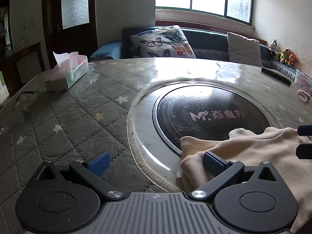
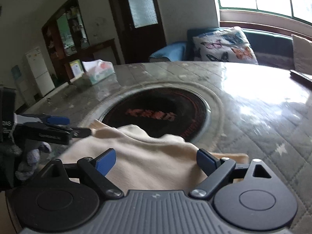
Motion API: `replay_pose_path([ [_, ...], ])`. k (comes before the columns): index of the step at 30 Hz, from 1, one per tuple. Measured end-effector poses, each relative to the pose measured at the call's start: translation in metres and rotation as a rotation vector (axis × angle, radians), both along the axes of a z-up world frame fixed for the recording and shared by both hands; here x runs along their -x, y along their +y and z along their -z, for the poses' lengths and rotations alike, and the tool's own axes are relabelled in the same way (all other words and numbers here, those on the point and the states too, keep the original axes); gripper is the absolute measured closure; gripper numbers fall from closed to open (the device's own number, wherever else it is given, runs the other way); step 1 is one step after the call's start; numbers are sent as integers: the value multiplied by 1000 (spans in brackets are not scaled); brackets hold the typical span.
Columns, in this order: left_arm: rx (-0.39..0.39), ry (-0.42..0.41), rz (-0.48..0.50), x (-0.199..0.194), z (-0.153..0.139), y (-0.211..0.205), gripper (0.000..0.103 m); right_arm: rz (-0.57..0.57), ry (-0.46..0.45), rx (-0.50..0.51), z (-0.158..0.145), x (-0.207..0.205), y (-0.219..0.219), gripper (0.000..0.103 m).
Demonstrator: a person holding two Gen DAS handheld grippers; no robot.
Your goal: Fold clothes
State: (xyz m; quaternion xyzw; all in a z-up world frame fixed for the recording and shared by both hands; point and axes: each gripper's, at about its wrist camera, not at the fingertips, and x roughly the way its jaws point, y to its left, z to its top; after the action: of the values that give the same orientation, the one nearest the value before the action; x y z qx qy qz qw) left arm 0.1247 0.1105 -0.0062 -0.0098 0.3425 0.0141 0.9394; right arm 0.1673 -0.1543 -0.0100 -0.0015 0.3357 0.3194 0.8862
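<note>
A cream garment lies bunched at the table's near edge, partly over a round black cooktop set into the table. My left gripper stands open at the garment's left edge; its right finger rests against the cloth and the quilted cover shows between the fingers. The right gripper's fingertips poke in at the right edge. In the right wrist view my right gripper is open wide over the garment, its pads clear of the cloth. The left gripper shows at the left, held by a gloved hand.
A quilted grey cover under clear plastic tops the table. A tissue box stands far left, eyeglasses lie near the left edge, and a dark remote and pink items sit far right. A sofa with a butterfly cushion lies beyond.
</note>
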Motion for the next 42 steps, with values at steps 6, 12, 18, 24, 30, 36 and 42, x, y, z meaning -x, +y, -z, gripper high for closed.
replay_pose_path([
  [6, 9, 3, 4, -1, 1, 2, 0, -10, 34, 36, 9, -12, 16, 11],
  [12, 32, -3, 22, -1, 1, 7, 0, -13, -15, 88, -2, 5, 23, 11],
  [18, 51, -5, 45, -1, -2, 13, 0, -86, -93, 149, -7, 43, 59, 11],
  [24, 68, 12, 62, -5, -1, 18, 0, -163, -157, 203, -5, 71, 103, 10],
  [30, 85, 24, 71, -7, 0, 24, 0, -199, -196, 262, 6, 87, 131, 10],
  [36, 79, 45, 84, -12, -3, 23, 0, -185, -192, 274, 13, 94, 140, 8],
  [42, 72, 12, 66, -1, -13, 28, 0, -146, -204, 240, 10, 102, 132, 8],
])
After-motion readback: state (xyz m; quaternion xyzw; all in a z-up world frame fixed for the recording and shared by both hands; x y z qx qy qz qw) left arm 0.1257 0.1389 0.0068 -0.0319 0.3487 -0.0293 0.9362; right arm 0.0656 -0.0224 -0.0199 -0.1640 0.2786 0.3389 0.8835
